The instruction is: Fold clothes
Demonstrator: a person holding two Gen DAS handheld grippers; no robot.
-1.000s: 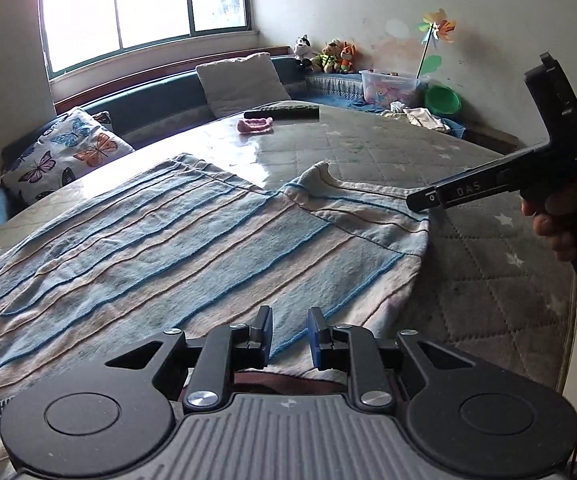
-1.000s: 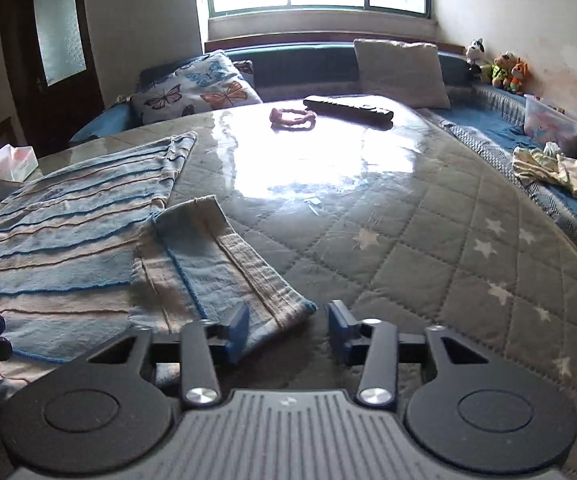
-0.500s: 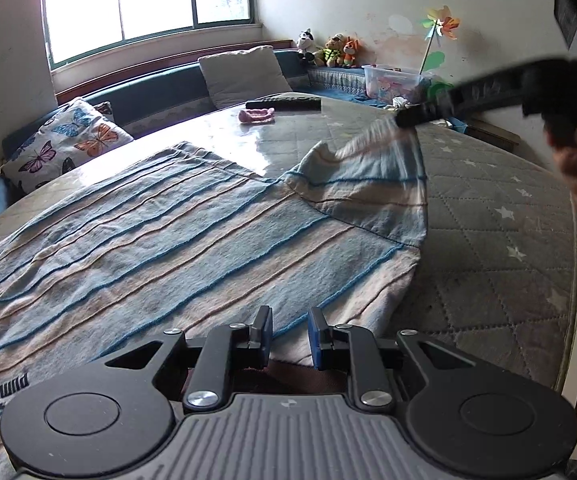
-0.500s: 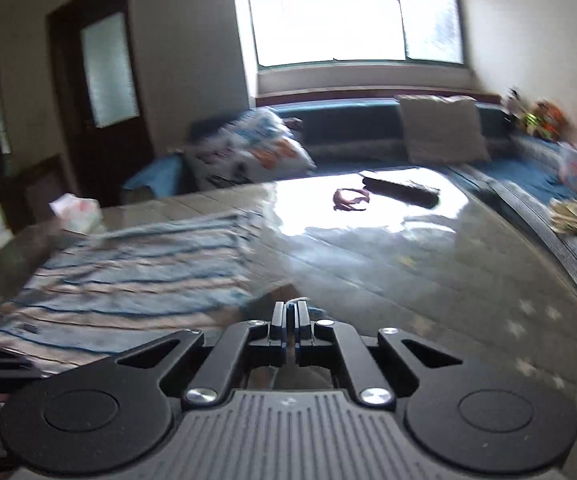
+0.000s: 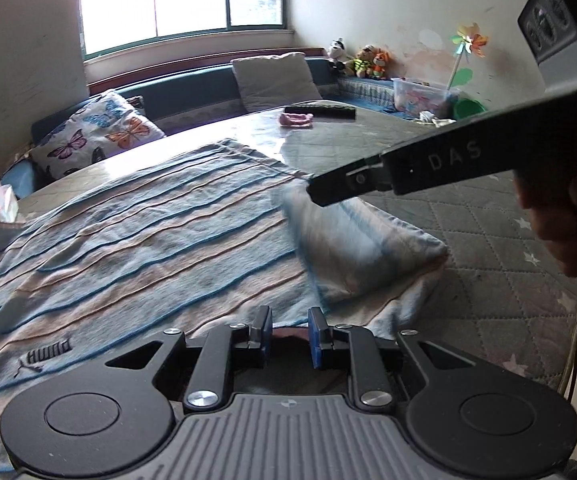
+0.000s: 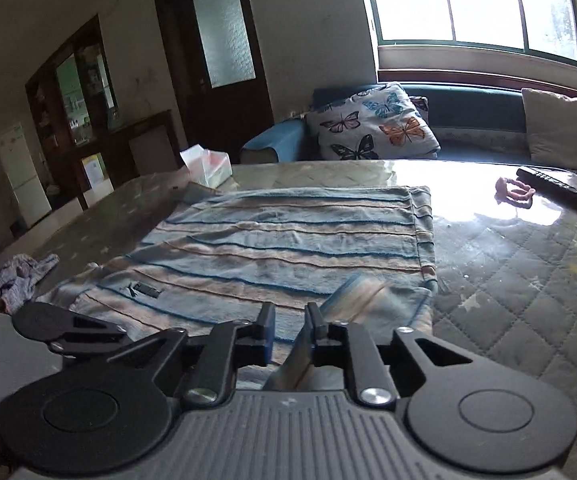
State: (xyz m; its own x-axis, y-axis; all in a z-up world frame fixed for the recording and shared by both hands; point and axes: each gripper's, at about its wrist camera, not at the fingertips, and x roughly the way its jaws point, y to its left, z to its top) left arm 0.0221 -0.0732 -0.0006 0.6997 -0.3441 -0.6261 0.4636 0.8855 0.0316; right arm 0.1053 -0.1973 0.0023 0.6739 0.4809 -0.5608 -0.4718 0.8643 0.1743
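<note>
Though folded, one striped garment (image 5: 136, 248)

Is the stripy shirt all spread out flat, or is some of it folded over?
Partly folded. Most of the stripy shirt lies flat on the table, but its sleeve is lifted over it, blurred, at the right tool.

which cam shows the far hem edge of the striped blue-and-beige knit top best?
Right wrist. The striped blue-and-beige knit top lies broadside there, its far hem a clean unbroken line against the glossy quilted table cover. In the left wrist view that hem runs obliquely, and the right claw and blurred lifted sleeve hide part of it.
</note>
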